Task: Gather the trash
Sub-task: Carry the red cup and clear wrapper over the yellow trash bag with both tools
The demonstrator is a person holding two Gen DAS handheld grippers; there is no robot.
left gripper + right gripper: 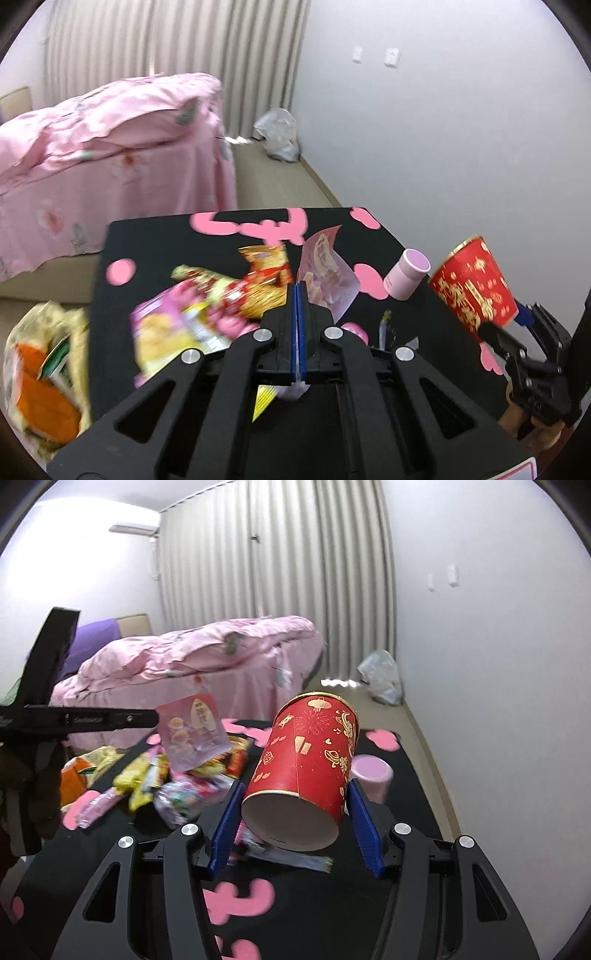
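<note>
My left gripper is shut on a pale pink snack wrapper and holds it above the black table; the wrapper also shows in the right wrist view. My right gripper is shut on a red paper cup with gold print, tilted with its open mouth toward the camera; it also shows in the left wrist view. Several snack wrappers lie in a pile on the table. A trash bag with wrappers inside sits at the table's left edge.
A small pink cup stands on the table at the right. A bed with pink bedding is behind the table. A white plastic bag lies on the floor by the curtain and wall.
</note>
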